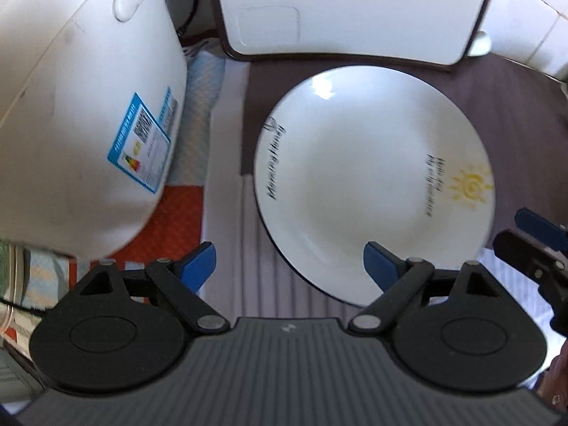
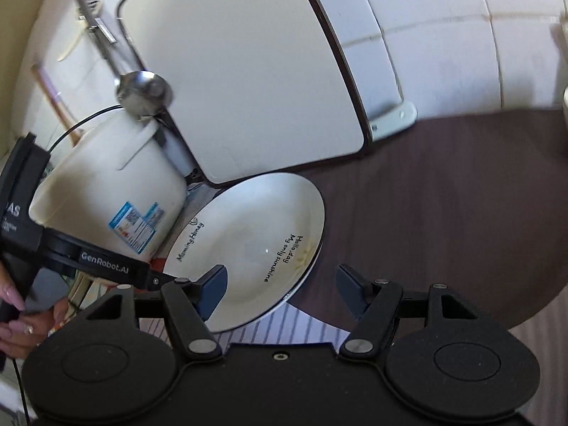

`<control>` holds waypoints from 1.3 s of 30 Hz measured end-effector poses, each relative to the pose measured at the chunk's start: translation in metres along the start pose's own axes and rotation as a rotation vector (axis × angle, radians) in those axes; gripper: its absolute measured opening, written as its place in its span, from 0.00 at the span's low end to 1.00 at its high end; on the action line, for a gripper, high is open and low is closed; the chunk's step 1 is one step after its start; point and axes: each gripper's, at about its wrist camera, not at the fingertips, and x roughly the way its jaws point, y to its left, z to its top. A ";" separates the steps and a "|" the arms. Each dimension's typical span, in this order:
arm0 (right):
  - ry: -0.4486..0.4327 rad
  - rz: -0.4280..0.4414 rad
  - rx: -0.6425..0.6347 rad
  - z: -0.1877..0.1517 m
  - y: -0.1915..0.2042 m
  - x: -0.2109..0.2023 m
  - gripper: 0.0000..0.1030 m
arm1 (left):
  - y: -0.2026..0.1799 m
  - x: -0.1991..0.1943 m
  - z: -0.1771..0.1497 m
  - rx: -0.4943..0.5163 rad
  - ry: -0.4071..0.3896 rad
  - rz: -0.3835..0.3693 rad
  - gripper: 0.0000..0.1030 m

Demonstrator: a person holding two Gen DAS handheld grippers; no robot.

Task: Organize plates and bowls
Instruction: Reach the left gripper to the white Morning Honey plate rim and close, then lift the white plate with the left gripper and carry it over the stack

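We see one white plate point(image 1: 372, 181) lying flat on the table point(image 1: 514, 124), right of centre in the left wrist view and left of centre in the right wrist view point(image 2: 248, 248). It carries black script near two opposite rim edges and a faint yellow sun mark by one of them. Part of it rests on the dark brown top, and its near edge overlaps a pale striped cloth point(image 1: 255, 277).

Left tool point(image 1: 289, 266): jaws wide, nothing between them. Its right blue finger point(image 1: 381, 264) sits over the plate's near rim in the frame; we cannot tell whether it touches. Its left finger is over the cloth.

Right tool point(image 2: 282, 289): jaws fairly wide, nothing gripped. Its left finger point(image 2: 214, 289) overlaps the plate's lower part and its right finger is over bare table beside the rim; contact not clear.

A white cooker point(image 1: 88, 124) with a blue label stands just left of the plate, on an orange mat point(image 1: 170, 220). A white board point(image 1: 355, 10) with a dark edge leans behind the plate at the top of the frame. A steel ladle point(image 2: 143, 92) hangs above the cooker, upper left in the right wrist view. A hand point(image 2: 21, 316) grips the left tool's handle at the lower left edge there.
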 end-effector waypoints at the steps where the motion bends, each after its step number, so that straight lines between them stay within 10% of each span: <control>1: 0.008 -0.006 0.018 0.000 -0.001 0.007 0.71 | 0.003 0.003 0.000 0.005 -0.019 -0.020 0.88; 7: 0.058 -0.069 0.083 0.007 -0.005 0.039 0.61 | 0.012 0.023 -0.003 -0.012 -0.061 -0.046 0.85; 11: 0.067 -0.039 0.135 0.011 -0.013 0.048 0.32 | 0.012 0.026 0.001 -0.013 -0.021 -0.095 0.36; 16: 0.048 -0.052 0.232 0.008 -0.023 0.047 0.13 | 0.012 0.029 0.010 -0.012 0.003 -0.098 0.33; 39: 0.201 -0.061 0.120 0.037 -0.019 0.052 0.15 | 0.029 0.035 0.017 0.032 0.069 -0.304 0.30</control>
